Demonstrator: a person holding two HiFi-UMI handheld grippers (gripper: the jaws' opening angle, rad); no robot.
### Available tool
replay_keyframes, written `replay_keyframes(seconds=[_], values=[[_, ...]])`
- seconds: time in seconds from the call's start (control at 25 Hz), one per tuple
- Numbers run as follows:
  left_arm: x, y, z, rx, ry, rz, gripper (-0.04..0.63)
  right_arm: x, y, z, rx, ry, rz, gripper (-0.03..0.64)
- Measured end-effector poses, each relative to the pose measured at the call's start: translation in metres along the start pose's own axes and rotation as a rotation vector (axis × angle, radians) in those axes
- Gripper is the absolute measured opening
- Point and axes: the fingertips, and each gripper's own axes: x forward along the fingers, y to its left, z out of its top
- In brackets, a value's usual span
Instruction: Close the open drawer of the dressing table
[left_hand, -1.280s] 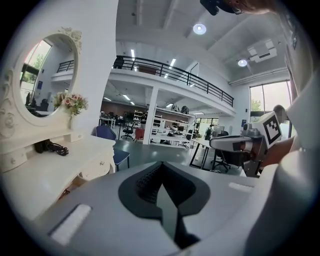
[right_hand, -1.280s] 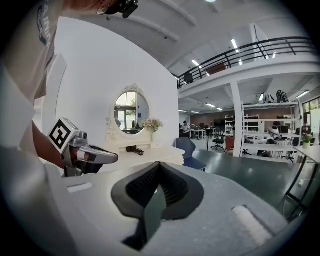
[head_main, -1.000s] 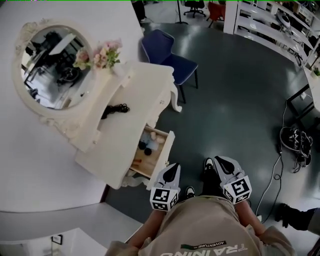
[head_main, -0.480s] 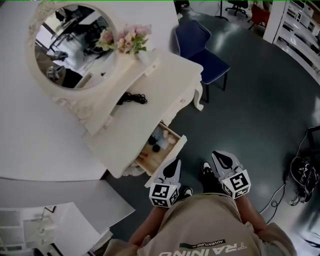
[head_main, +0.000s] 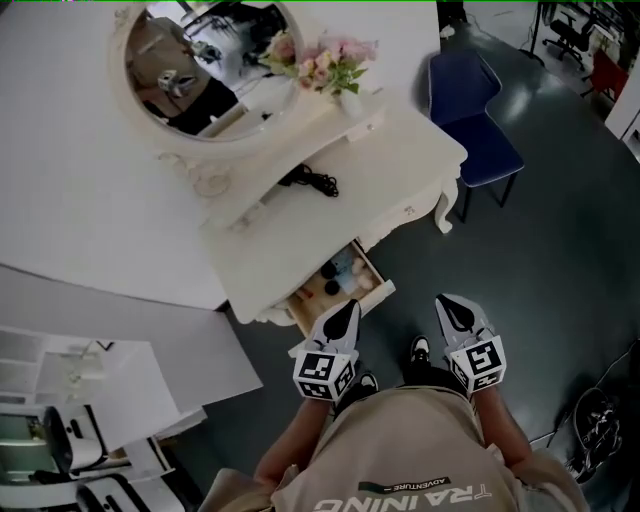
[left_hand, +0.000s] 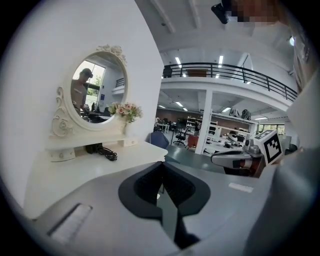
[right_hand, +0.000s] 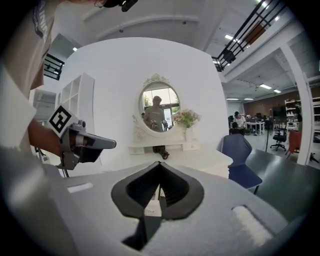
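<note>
The cream dressing table (head_main: 330, 230) stands ahead of me with its drawer (head_main: 340, 284) pulled out, small bottles and jars showing inside. My left gripper (head_main: 347, 306) is shut and empty, its tip just at the near edge of the drawer front. My right gripper (head_main: 447, 300) is shut too, held over the dark floor to the right of the drawer and apart from it. In the left gripper view the jaws (left_hand: 161, 164) meet over the tabletop (left_hand: 100, 167). The right gripper view has its shut jaws (right_hand: 160, 163) pointing at the oval mirror (right_hand: 159, 109).
An oval mirror (head_main: 205, 65), pink flowers (head_main: 322, 58) and a black cable (head_main: 312, 181) are on the table. A blue chair (head_main: 482, 115) stands at its right end. White shelving (head_main: 70, 400) sits at the lower left. Dark floor (head_main: 560, 260) lies to the right.
The head view has swung so the dressing table now sits further right and more square to me. The drawer stays open. Both grippers keep shut, the left close to the drawer front.
</note>
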Motion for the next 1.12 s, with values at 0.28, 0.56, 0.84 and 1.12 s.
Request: replay_keyframes(seconds=[0.28, 0.56, 0.84, 1.12], values=[[-0.028, 0.027, -0.016, -0.087, 0.018, 0.218, 0.015, 0.031, 0.007, -0.001, -0.054, 0.064, 0.189, 0.003], [-0.061, 0.064, -0.064, -0.215, 0.059, 0.396, 0.015, 0.068, 0.041, -0.003, -0.119, 0.108, 0.339, 0.003], [-0.076, 0.093, -0.117, -0.284, 0.132, 0.458, 0.015, 0.095, 0.079, 0.004, -0.190, 0.146, 0.437, 0.003], [-0.068, 0.105, -0.214, -0.373, 0.327, 0.461, 0.015, 0.113, 0.083, 0.012, -0.238, 0.175, 0.446, 0.003]])
